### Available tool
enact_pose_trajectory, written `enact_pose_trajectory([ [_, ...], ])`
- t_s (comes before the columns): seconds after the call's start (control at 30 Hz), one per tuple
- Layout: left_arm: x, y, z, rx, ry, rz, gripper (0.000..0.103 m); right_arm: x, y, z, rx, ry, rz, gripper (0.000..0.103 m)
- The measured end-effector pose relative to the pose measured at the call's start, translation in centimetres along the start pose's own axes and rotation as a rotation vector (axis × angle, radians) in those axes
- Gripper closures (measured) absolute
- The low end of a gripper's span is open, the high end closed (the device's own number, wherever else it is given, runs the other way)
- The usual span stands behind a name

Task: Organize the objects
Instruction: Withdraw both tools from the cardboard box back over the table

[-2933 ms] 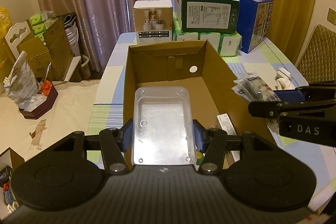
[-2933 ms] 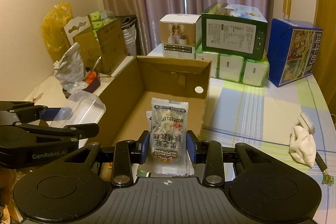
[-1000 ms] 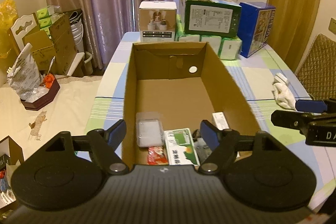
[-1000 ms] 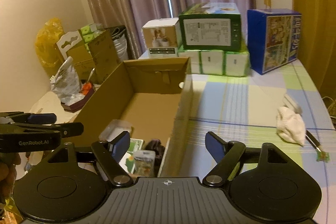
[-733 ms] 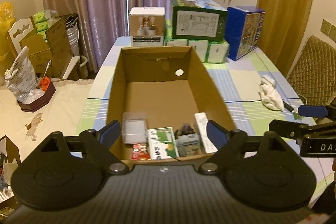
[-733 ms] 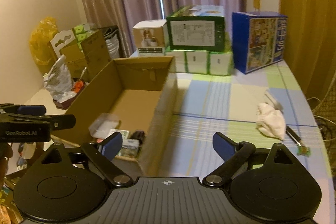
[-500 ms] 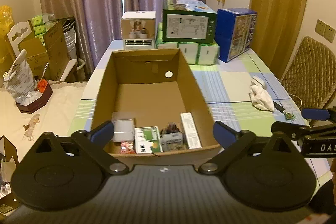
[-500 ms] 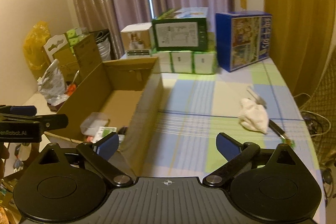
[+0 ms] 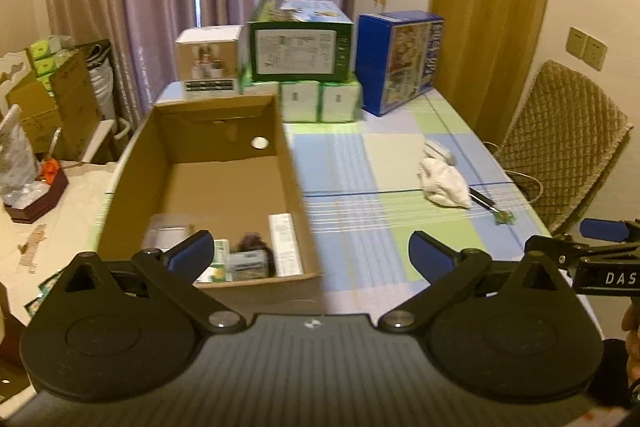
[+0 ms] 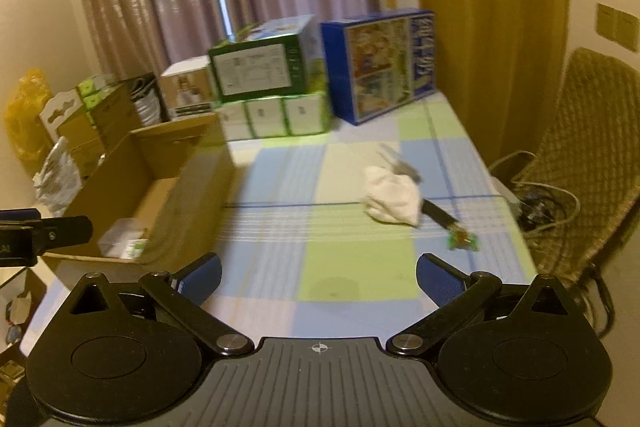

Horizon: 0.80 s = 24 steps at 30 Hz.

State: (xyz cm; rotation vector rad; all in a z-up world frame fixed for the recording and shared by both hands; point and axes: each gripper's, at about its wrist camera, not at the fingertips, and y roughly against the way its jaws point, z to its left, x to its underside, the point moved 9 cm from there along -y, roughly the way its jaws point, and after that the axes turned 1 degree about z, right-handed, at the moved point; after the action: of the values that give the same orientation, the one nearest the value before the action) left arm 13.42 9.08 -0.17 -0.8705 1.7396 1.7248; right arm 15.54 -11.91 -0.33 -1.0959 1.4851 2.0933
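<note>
Both sets of jaws stood wide apart and empty: the left gripper hung above the near end of the cardboard box, and the right gripper was over the bare checked tablecloth near the table's front edge. And there was the haul, all packed against the near wall of the box: a clear plastic container in the near left corner, a green-and-white packet beside it, a dark little item with a grey pack in front, and a long white box lying along the right wall. The far half of the box floor showed bare. Out on the cloth, toward the right edge, a crumpled white cloth lay over a dark-handled tool, with a small green object just past it. Along the far edge sat a white carton, a green carton on tissue packs, and a blue carton. A quilted chair waited off the right side.
</note>
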Motion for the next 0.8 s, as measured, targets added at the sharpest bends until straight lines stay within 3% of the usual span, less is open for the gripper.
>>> enact_pose_trajectory([
  [0.4, 0.3, -4.3, -6.9, 0.089, -0.054, 0.051, 0.001, 1.5, 1.4, -8.9, 0.119, -0.083, 0.007, 0.002],
  [0.8, -0.8, -9.3, -11.1, 0.115, -0.102, 0.078, 0.001, 1.6, -1.1, -13.6, 0.165, -0.078, 0.031, 0.002],
])
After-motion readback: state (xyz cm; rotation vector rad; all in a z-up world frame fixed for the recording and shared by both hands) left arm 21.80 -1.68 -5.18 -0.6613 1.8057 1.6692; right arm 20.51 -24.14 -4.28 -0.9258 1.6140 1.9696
